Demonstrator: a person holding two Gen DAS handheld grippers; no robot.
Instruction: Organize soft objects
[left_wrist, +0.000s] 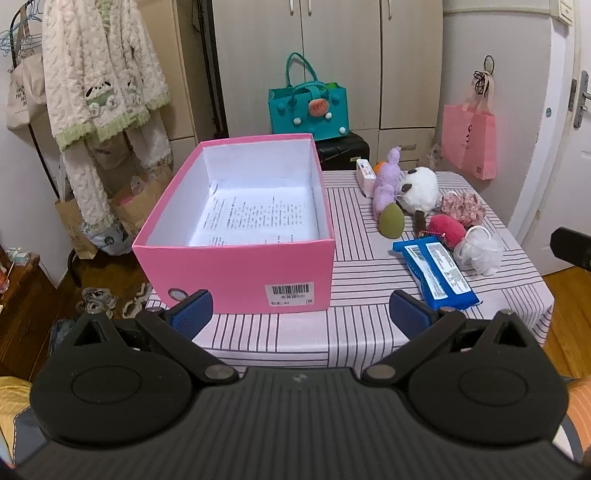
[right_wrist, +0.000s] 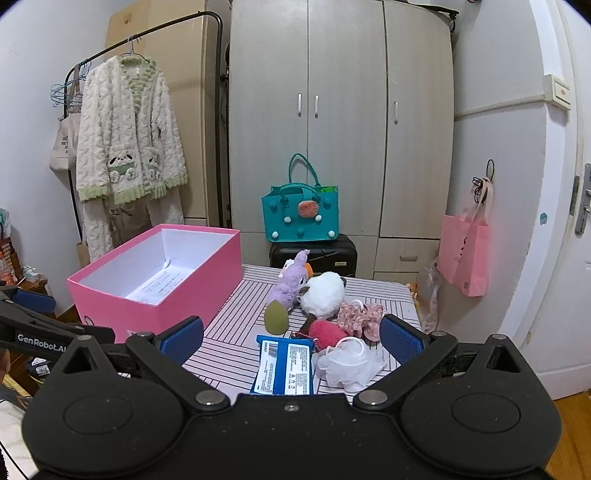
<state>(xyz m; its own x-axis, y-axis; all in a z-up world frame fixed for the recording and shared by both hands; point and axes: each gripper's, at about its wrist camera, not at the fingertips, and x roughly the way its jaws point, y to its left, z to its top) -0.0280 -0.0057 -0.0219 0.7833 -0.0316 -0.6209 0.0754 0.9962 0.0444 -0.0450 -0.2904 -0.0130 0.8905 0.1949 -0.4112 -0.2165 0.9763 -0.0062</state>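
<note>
Nothing sorted yet, judging by the layout. Pink box (left_wrist: 236, 236) at centre-left of the left wrist view, lid off, holding only a printed sheet (left_wrist: 255, 218) on its floor — no soft item inside.

Soft items all clustered right of the box, near it but apart, on the striped tablecloth (left_wrist: 369, 321): purple plush (left_wrist: 386, 181), white round plush (left_wrist: 419, 190), green egg-shaped sponge (left_wrist: 391, 221), floral scrunchie (left_wrist: 463, 206), red fuzzy pouch (left_wrist: 448, 229), white mesh bath puff (left_wrist: 478, 251), blue wipes packet (left_wrist: 437, 273) nearest the camera. Small white-pink carton (left_wrist: 365, 177) behind the purple plush.

Left gripper (left_wrist: 301, 310) low in frame, jaws spread wide, nothing between the blue pads; hovering before the box's near wall. Right gripper (right_wrist: 291, 341) likewise spread and empty, framing the wipes packet and bath puff — likely first picks.

All items left to move: whole task ahead.

Room: small table, wooden floor, pale wardrobe (right_wrist: 343, 110) at upper centre, teal felt bag (right_wrist: 301, 216) on a black case, fleece robe (right_wrist: 129, 136) on a rail at left, pink tote (right_wrist: 467, 254) hanging at right.
</note>
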